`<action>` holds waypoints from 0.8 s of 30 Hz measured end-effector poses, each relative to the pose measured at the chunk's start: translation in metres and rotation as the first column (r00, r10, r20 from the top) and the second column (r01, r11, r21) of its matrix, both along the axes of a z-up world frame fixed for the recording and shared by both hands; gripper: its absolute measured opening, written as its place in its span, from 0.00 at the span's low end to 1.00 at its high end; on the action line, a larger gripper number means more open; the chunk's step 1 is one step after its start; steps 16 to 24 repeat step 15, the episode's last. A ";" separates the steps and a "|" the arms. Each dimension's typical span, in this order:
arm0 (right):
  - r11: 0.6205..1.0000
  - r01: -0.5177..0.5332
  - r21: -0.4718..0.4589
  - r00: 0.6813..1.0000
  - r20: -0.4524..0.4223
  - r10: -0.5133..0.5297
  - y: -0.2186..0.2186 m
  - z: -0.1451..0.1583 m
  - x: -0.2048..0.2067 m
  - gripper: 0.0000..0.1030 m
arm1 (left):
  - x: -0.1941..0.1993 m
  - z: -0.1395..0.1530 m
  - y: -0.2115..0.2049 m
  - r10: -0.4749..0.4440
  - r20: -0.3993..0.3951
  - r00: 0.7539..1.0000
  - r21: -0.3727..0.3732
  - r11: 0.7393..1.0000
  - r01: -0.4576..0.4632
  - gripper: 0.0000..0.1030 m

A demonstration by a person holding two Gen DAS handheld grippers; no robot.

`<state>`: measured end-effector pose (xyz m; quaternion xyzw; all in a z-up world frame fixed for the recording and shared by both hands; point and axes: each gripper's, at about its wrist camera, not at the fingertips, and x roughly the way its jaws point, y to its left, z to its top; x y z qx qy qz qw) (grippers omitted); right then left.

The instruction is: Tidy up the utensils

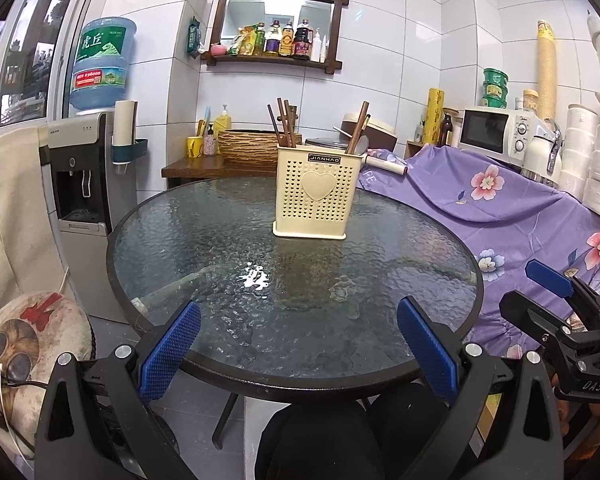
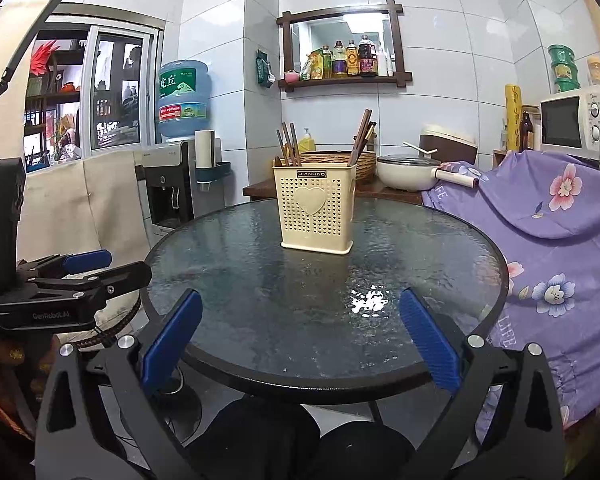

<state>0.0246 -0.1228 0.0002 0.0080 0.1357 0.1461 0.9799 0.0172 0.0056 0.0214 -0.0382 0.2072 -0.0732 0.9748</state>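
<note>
I hold both grippers, left (image 1: pixel 299 354) and right (image 2: pixel 300 350), spread and empty, since chopsticks (image 1: pixel 282 122) already stand in the caddy (image 1: pixel 315 196).

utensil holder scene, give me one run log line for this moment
left gripper: open, empty | right gripper: open, empty | utensil holder: upright on glass table, chopsticks inside | contact: none

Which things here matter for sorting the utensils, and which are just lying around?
For the job: holder on the table; chopsticks standing in it; left gripper and right gripper, both open and empty.

Just lying about: microwave, water bottle, purple cloth, pot.
</note>
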 end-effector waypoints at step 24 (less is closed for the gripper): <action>1.000 -0.005 -0.001 1.000 -0.003 0.005 -0.001 -0.001 0.001 0.94 | -0.002 0.002 0.002 0.031 0.006 1.000 0.010 0.999 -0.031 0.94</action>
